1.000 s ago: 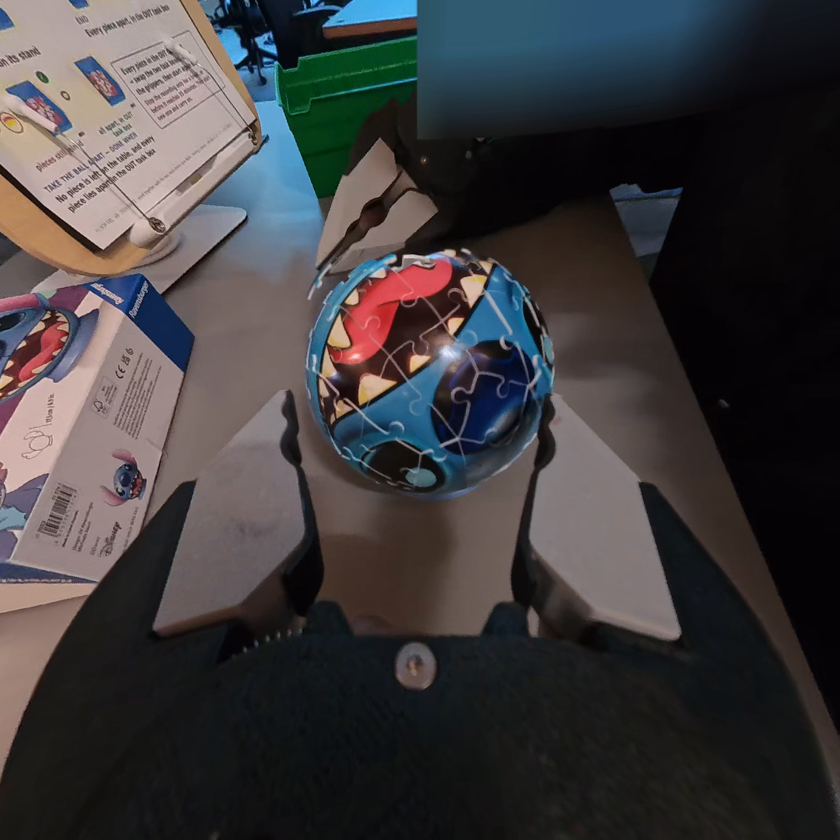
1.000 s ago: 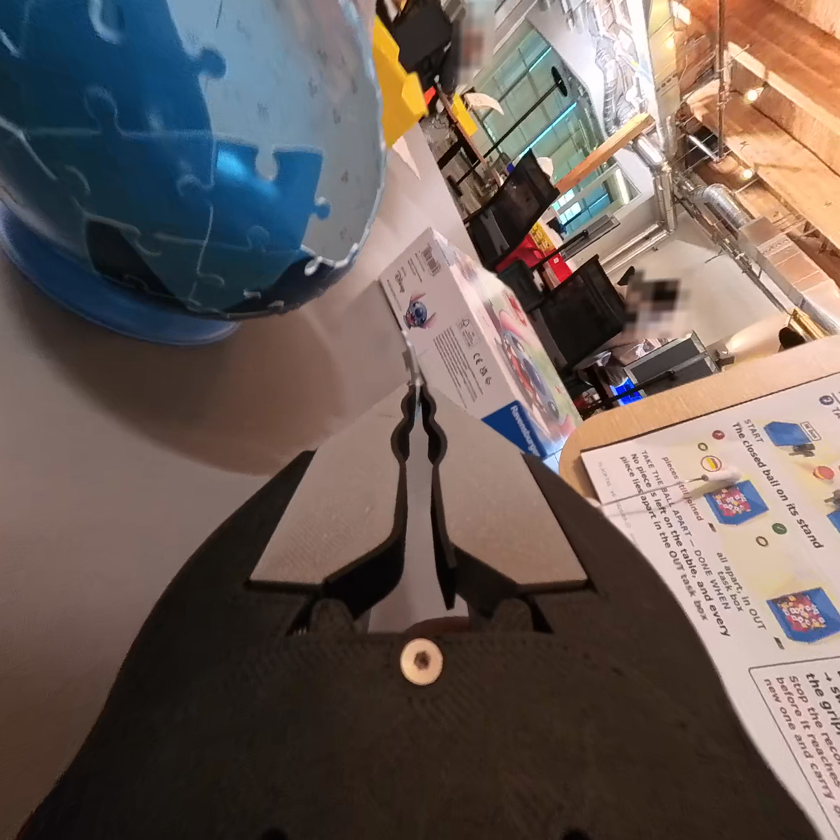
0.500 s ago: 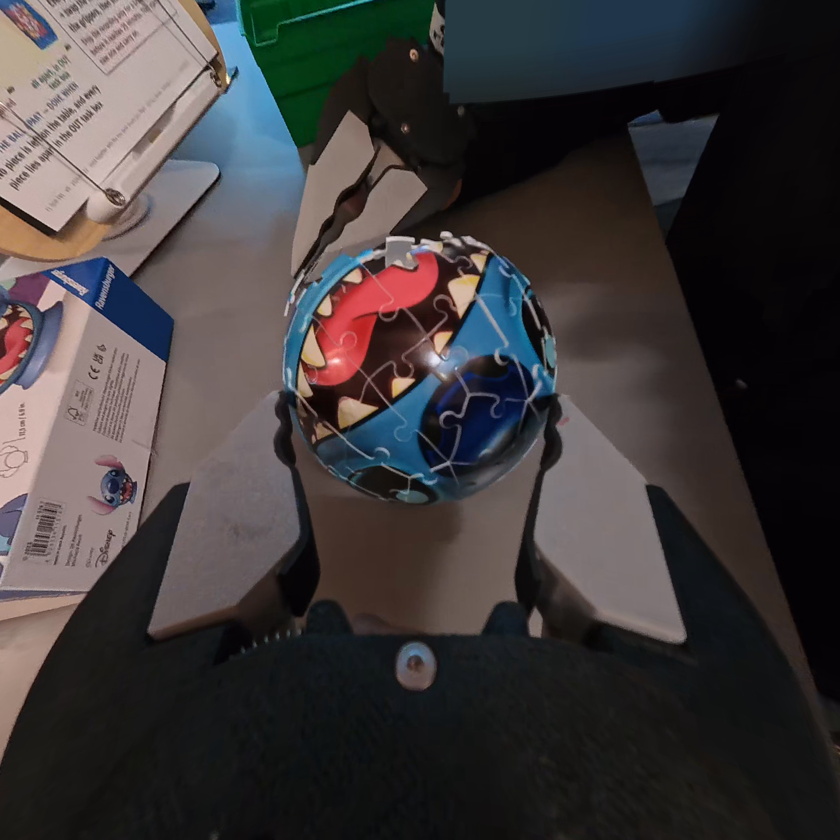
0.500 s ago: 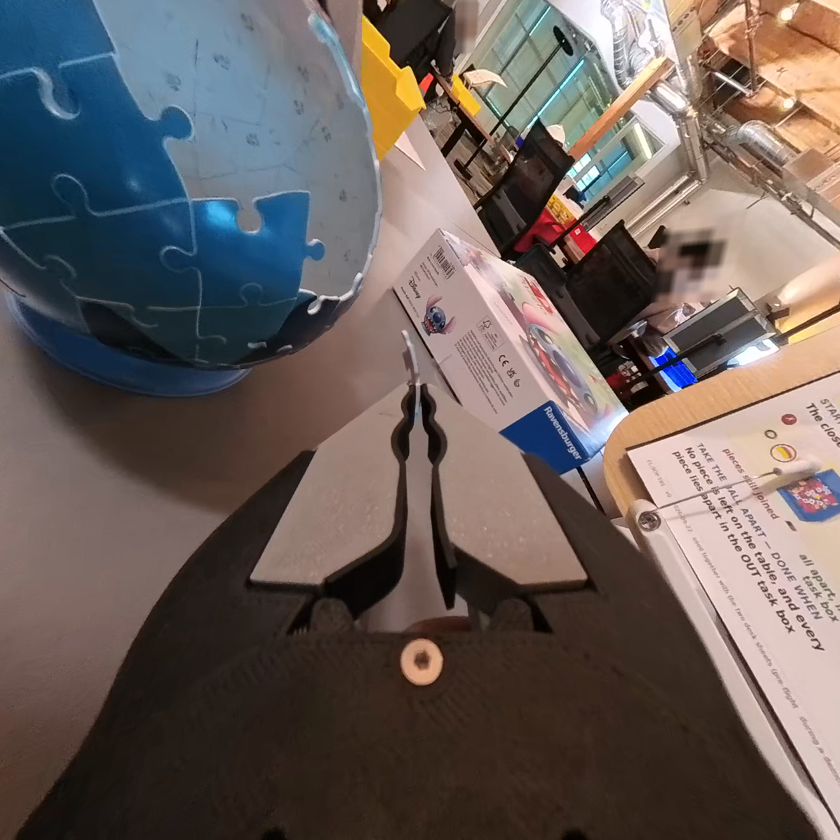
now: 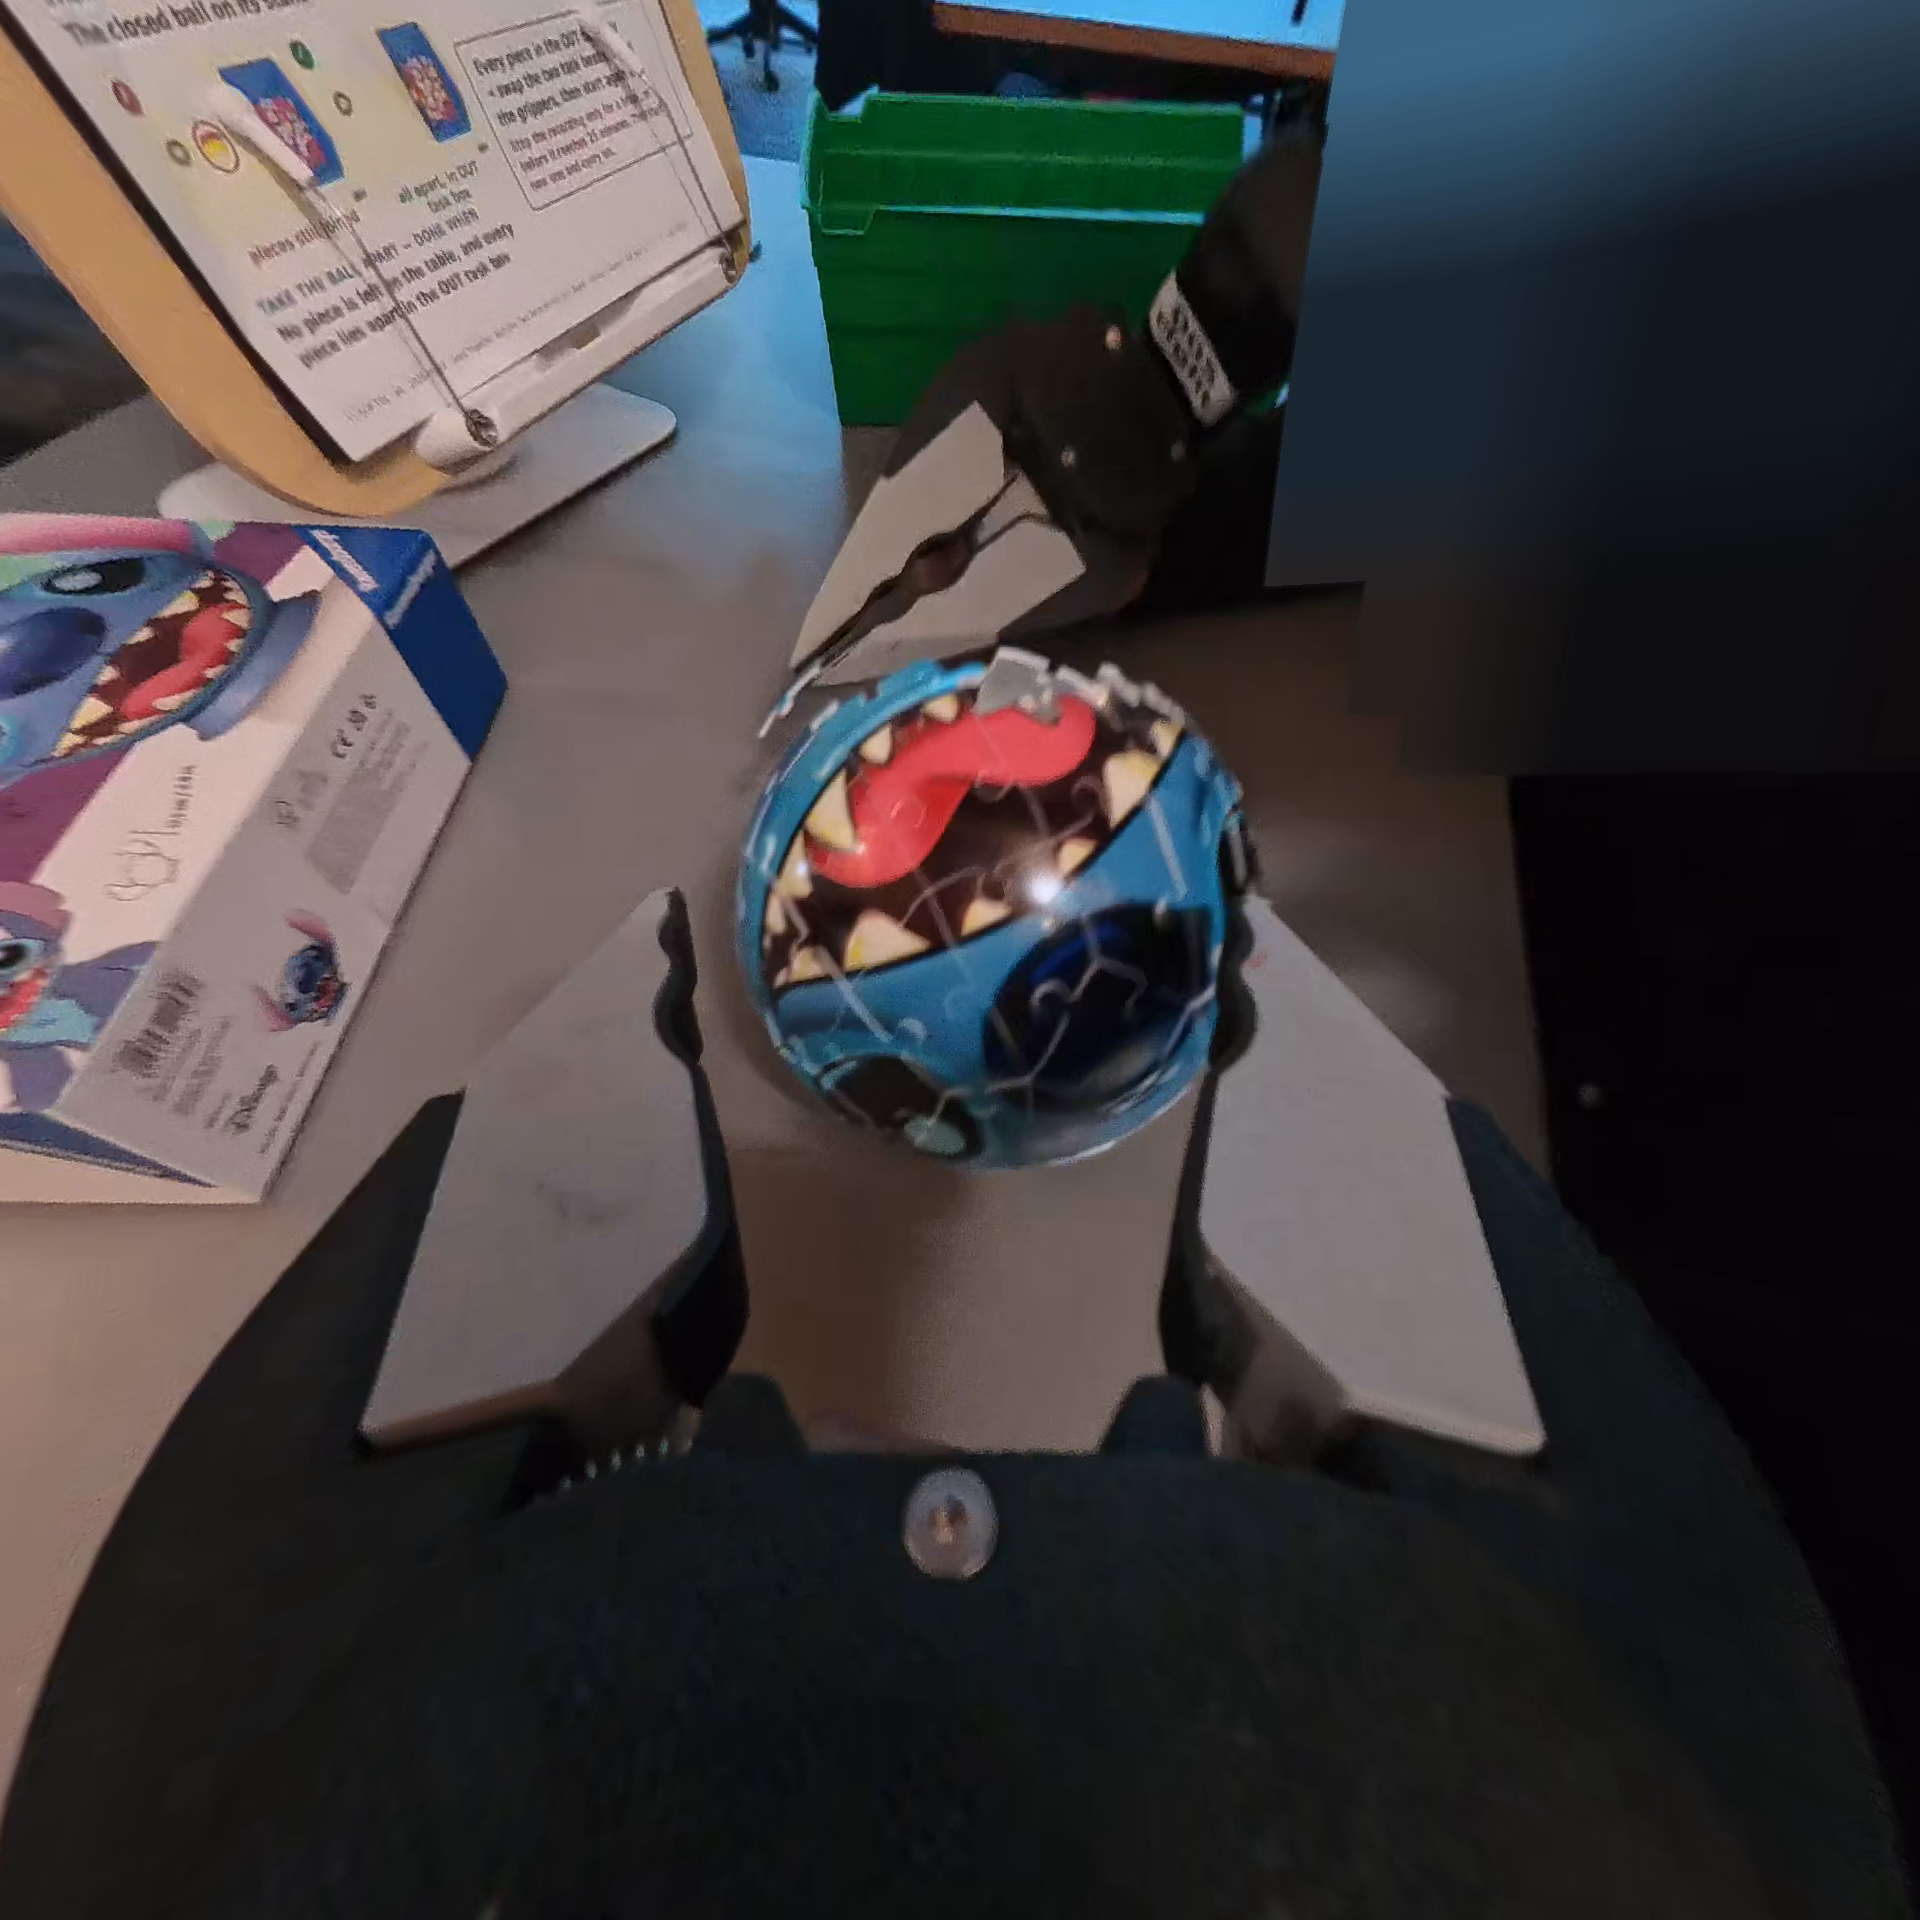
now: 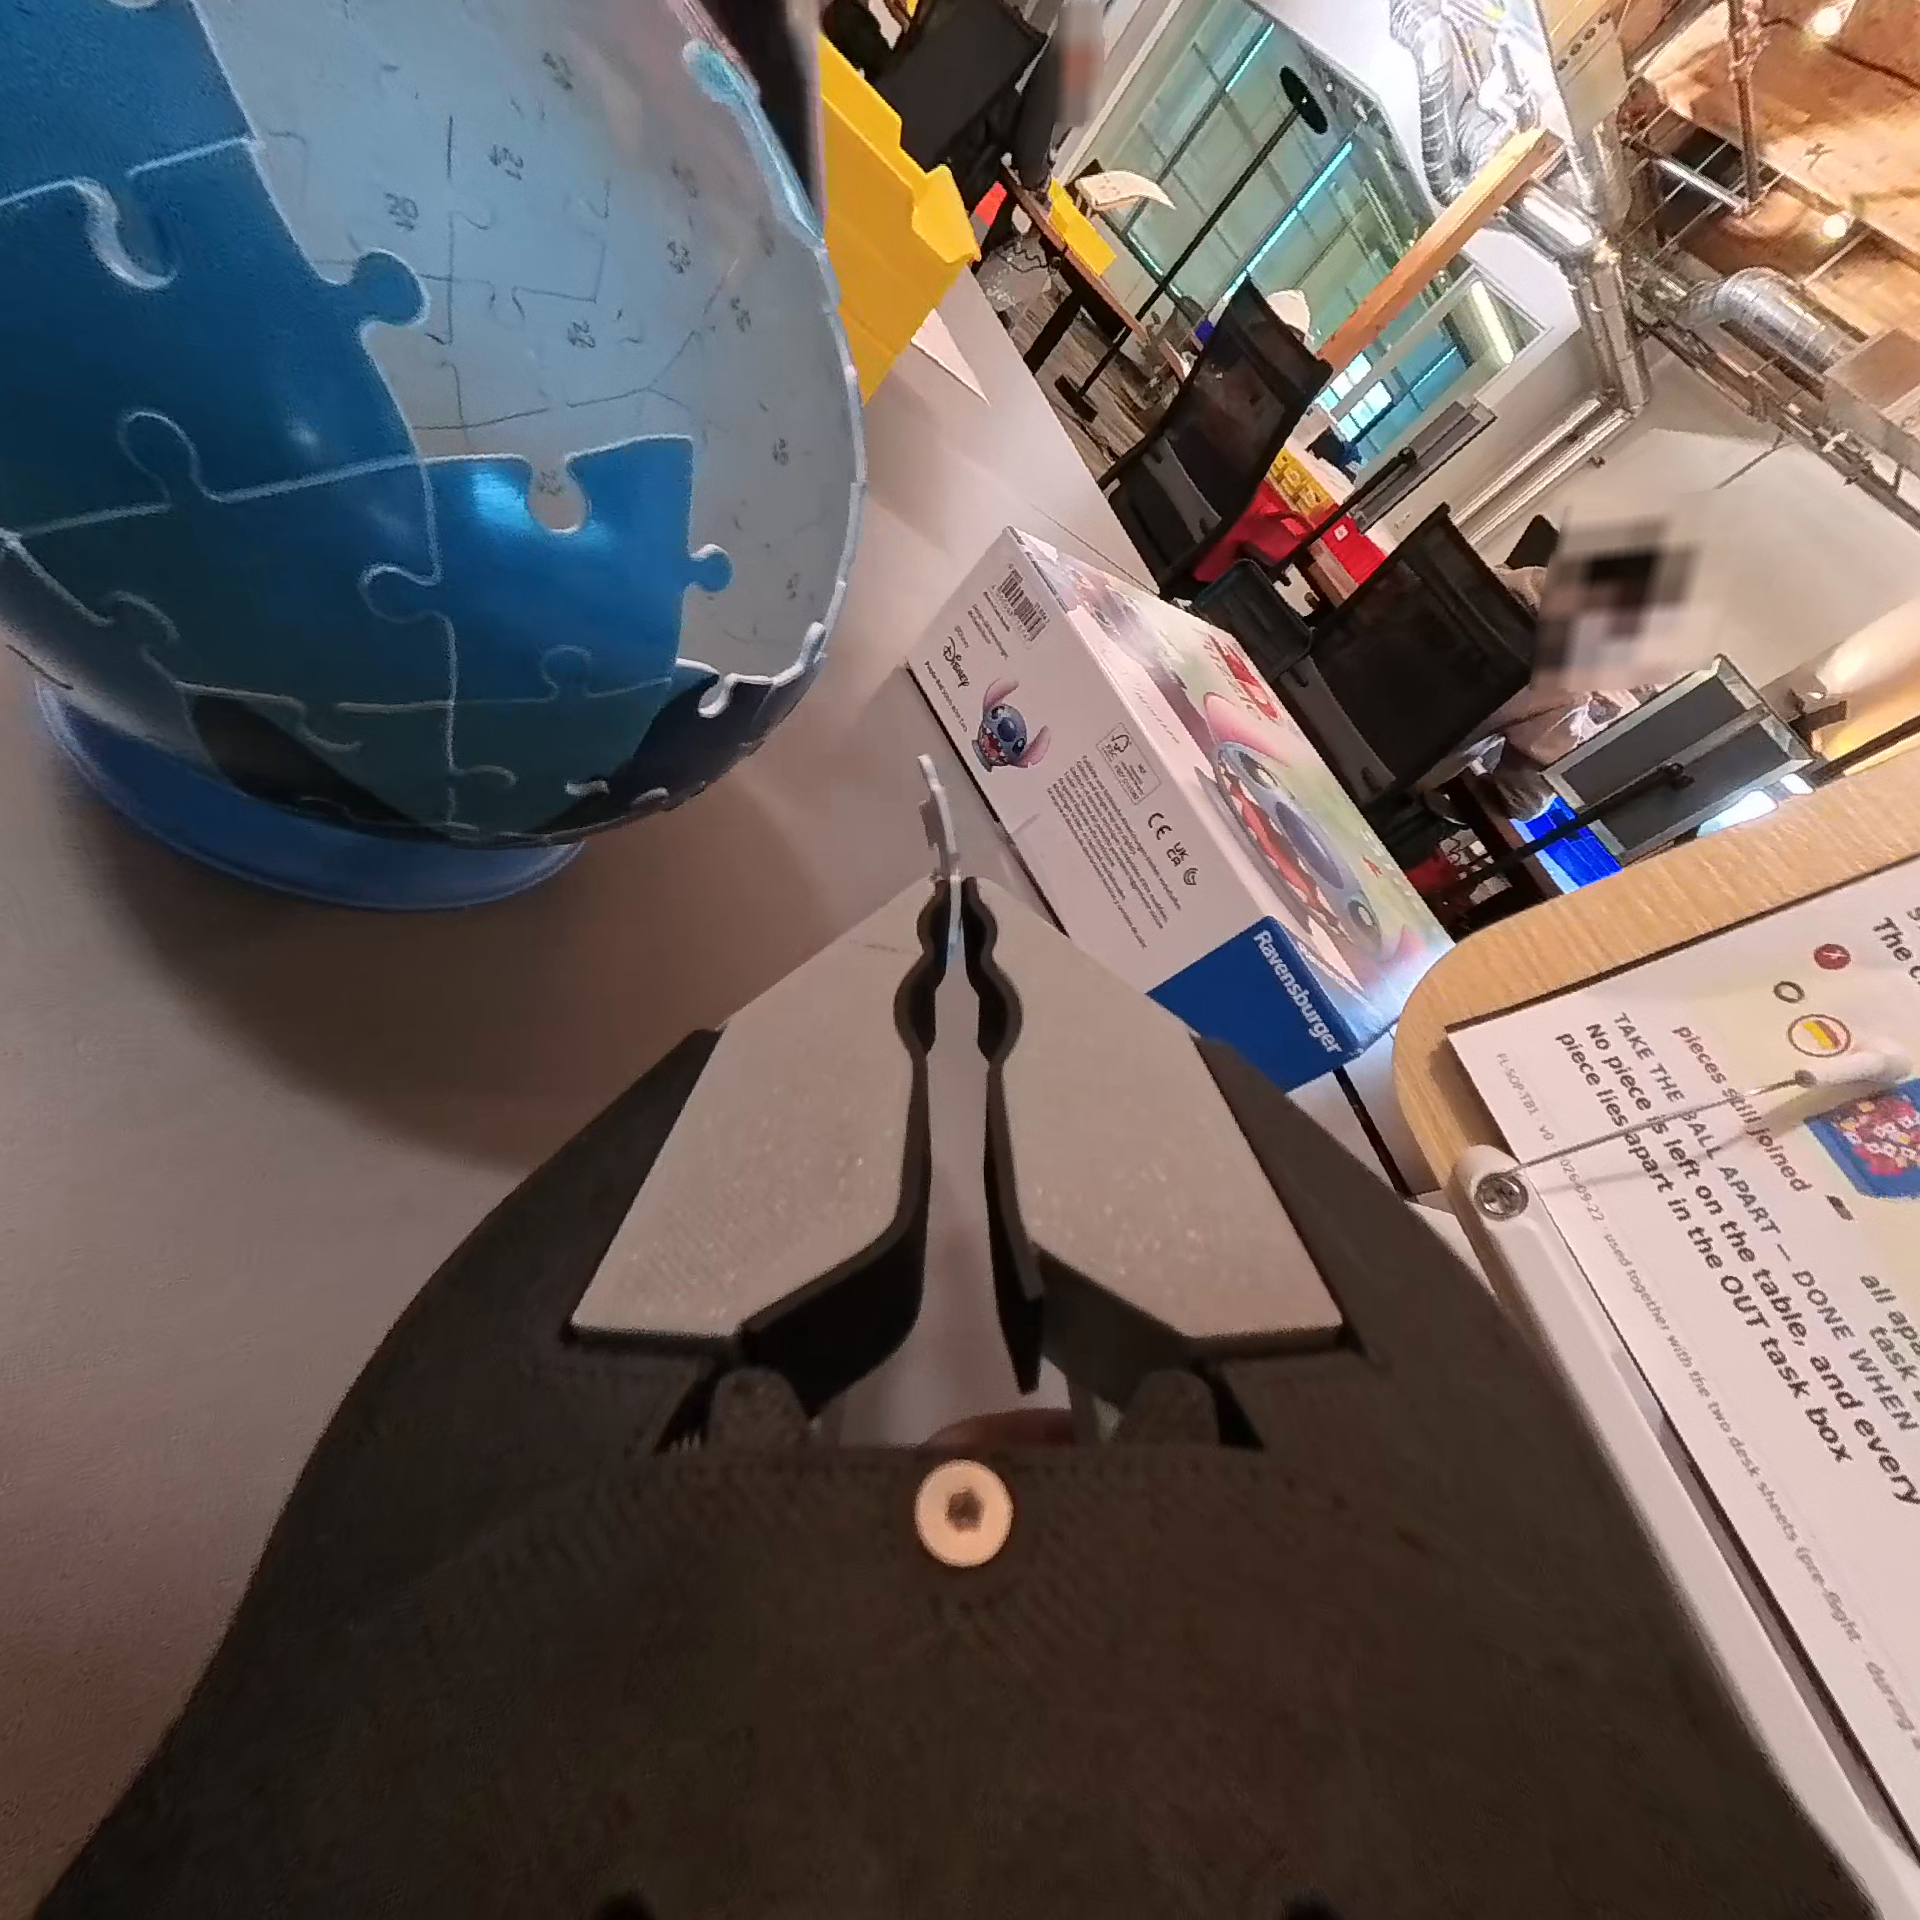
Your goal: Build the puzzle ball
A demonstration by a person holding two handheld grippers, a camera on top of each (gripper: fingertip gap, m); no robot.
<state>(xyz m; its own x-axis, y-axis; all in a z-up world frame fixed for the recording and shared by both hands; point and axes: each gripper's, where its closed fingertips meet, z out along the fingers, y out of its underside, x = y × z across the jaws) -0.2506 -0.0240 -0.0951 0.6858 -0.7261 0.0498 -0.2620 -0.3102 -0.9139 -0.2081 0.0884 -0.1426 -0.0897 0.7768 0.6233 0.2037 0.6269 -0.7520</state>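
Observation:
The puzzle ball (image 5: 997, 914), blue with a red tongue and teeth, stands on the grey table. My left gripper (image 5: 956, 966) is open around it: the right finger (image 5: 1340, 1195) is at the ball's side, the left finger (image 5: 582, 1143) a little apart from it. In the right wrist view the ball (image 6: 260, 499) rests on a blue stand (image 6: 312, 847), and a gap in its shell shows the pale inside. My right gripper (image 6: 956, 904) is shut on a thin pale puzzle piece (image 6: 938, 821), just beside the ball. It also shows behind the ball in the left wrist view (image 5: 831, 649).
The puzzle box (image 5: 208, 831) lies left of the ball and shows in the right wrist view too (image 6: 1143, 810). An instruction board on a stand (image 5: 395, 208) is at the back left. A green crate (image 5: 1018, 229) stands behind. A yellow bin (image 6: 883, 229) is farther off. The tips of one gripper are about 15 cm away from the tips of the other.
My left gripper has drawn back and shifted left, so the ball now sits toward its right finger and the left finger no longer touches it. The right gripper has kept the piece and barely moved.

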